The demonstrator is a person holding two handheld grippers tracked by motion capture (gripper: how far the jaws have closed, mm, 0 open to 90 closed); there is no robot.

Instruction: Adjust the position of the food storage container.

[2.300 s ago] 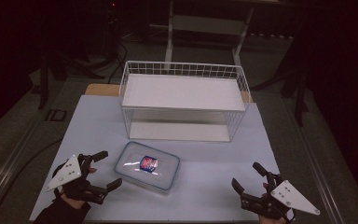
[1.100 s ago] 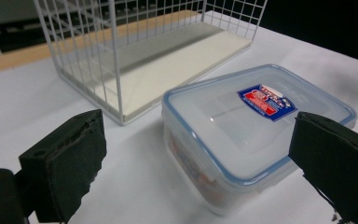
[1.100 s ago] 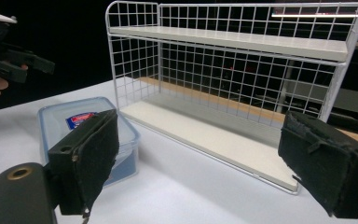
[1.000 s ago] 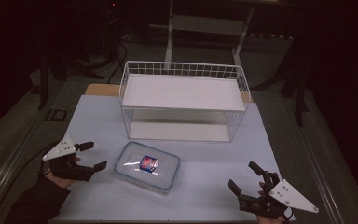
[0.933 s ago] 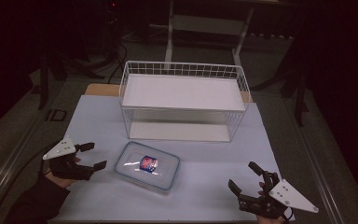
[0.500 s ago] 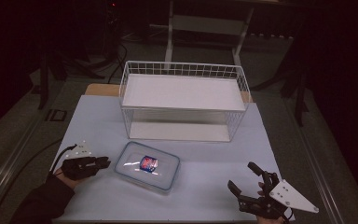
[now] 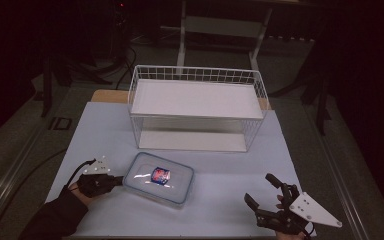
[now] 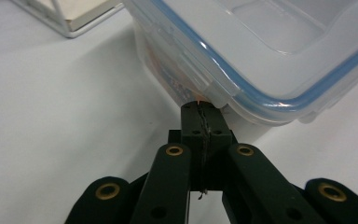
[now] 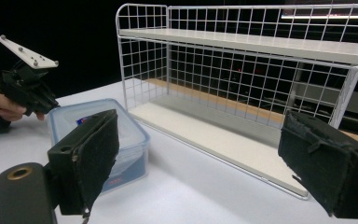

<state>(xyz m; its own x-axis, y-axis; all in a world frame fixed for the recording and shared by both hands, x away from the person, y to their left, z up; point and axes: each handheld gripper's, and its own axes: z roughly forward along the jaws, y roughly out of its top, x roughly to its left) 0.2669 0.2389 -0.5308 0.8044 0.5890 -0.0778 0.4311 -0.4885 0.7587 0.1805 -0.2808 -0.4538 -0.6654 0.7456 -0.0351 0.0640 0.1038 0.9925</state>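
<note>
A clear plastic container (image 7: 159,179) with a blue-sealed lid lies on the white table, with a red and blue item inside. My left gripper (image 7: 118,180) is shut, and its tips (image 8: 202,111) touch the container's (image 8: 261,51) near side just under a lid latch. In the right gripper view the left gripper (image 9: 50,106) sits at the far end of the container (image 9: 131,142). At the front right of the table my right gripper (image 7: 262,194) stands open with nothing between its wide-apart jaws (image 9: 205,163).
A white wire rack (image 7: 196,107) with two shelf boards stands behind the container, its corner (image 8: 67,23) close by. The rack (image 9: 261,70) faces the right gripper. The table's front edge runs just below both hands.
My left gripper has shut and moved right until its tips reach the container's left side. The right gripper has stayed open in place.
</note>
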